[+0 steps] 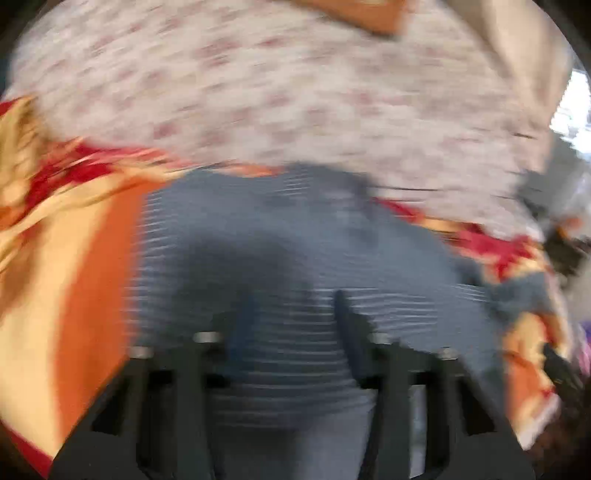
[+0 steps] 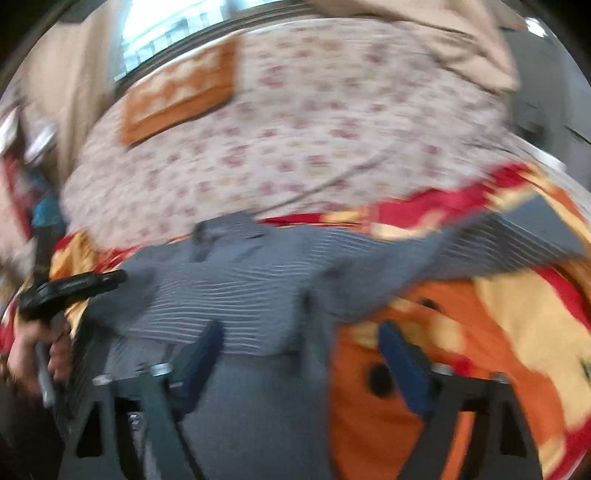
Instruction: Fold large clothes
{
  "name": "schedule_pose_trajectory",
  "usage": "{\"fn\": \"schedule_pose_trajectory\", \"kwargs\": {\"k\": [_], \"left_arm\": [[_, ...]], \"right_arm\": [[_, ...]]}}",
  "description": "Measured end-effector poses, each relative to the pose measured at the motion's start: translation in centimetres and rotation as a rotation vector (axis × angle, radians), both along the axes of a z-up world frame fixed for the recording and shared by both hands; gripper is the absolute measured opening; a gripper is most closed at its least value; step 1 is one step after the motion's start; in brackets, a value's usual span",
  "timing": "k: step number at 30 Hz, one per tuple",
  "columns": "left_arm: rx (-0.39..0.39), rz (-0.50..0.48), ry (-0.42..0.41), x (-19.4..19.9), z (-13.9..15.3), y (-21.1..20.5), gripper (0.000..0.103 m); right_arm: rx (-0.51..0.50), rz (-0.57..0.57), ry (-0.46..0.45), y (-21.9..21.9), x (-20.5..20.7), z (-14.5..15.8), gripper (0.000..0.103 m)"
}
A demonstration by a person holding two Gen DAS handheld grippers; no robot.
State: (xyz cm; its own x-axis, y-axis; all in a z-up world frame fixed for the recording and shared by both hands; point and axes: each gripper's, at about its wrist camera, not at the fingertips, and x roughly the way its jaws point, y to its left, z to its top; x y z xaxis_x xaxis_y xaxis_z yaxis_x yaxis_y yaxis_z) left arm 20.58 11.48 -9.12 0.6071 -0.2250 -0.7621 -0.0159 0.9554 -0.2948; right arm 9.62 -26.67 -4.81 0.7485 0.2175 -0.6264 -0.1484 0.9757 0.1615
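Note:
A grey-blue striped shirt (image 1: 295,258) lies spread on a bed, on an orange, red and yellow blanket (image 1: 85,266). My left gripper (image 1: 291,314) hovers low over the shirt's middle with its jaws apart and nothing between them. In the right wrist view the same shirt (image 2: 236,291) lies with its collar away from me and one sleeve (image 2: 498,240) stretched to the right. My right gripper (image 2: 299,339) is open and empty over the shirt's right edge. The left gripper (image 2: 74,284) and the hand holding it show at the left. Both views are motion-blurred.
A white floral bedsheet (image 2: 295,140) covers the bed beyond the blanket. An orange patterned pillow (image 2: 181,96) lies at its far side below a window (image 2: 170,33). Beige cloth (image 2: 461,40) hangs at the upper right. Clutter (image 2: 22,173) stands left of the bed.

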Motion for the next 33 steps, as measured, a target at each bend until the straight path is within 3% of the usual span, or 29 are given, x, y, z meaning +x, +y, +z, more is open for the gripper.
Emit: {"fn": "schedule_pose_trajectory", "kwargs": {"k": [2, 5, 8, 11, 13, 15, 18, 20, 21, 23, 27, 31, 33], "left_arm": [[-0.02, 0.065, 0.055, 0.2, -2.0, 1.8, 0.016], [0.014, 0.065, 0.072, 0.3, -2.8, 1.6, 0.013], [0.002, 0.056, 0.065, 0.5, -2.2, 1.3, 0.013], [-0.041, 0.071, -0.015, 1.1, -0.4, 1.6, 0.014], [-0.037, 0.073, -0.061, 2.4, 0.2, 1.3, 0.016], [-0.052, 0.069, -0.045, 3.8, -0.3, 1.2, 0.023], [-0.061, 0.103, 0.052, 5.8, -3.2, 1.7, 0.03], [-0.064, 0.099, 0.024, 5.9, -3.6, 1.7, 0.03], [-0.054, 0.096, 0.026, 5.9, -3.5, 1.5, 0.031], [-0.036, 0.082, 0.022, 5.5, -3.5, 1.2, 0.031], [-0.066, 0.086, 0.004, 4.3, -3.0, 1.6, 0.032], [-0.083, 0.068, -0.018, 1.1, -1.8, 2.2, 0.032], [-0.07, 0.044, -0.027, -0.7, -1.2, 2.0, 0.032]], "right_arm": [[-0.002, 0.137, 0.02, 2.3, 1.9, -0.7, 0.053], [-0.074, 0.219, 0.093, 5.2, 5.2, -2.8, 0.053], [-0.152, 0.203, 0.294, 5.6, 8.3, -6.9, 0.053], [-0.097, 0.177, 0.253, 4.8, 9.1, -6.0, 0.052], [-0.035, 0.176, 0.163, 4.5, 9.8, -4.4, 0.052], [-0.021, 0.16, 0.122, 4.6, 11.9, -4.3, 0.052], [-0.058, 0.133, 0.163, 4.8, 13.4, -5.6, 0.052], [-0.075, 0.111, 0.233, 4.8, 14.6, -7.0, 0.054], [-0.091, 0.112, 0.219, 5.0, 14.7, -7.1, 0.055], [-0.124, 0.13, 0.221, 5.8, 14.4, -6.9, 0.067], [-0.138, 0.136, 0.19, 6.2, 14.1, -6.0, 0.063], [-0.025, 0.202, 0.094, 6.7, 11.3, -3.7, 0.064], [-0.056, 0.239, 0.143, 8.0, 10.4, -4.7, 0.068]]}}
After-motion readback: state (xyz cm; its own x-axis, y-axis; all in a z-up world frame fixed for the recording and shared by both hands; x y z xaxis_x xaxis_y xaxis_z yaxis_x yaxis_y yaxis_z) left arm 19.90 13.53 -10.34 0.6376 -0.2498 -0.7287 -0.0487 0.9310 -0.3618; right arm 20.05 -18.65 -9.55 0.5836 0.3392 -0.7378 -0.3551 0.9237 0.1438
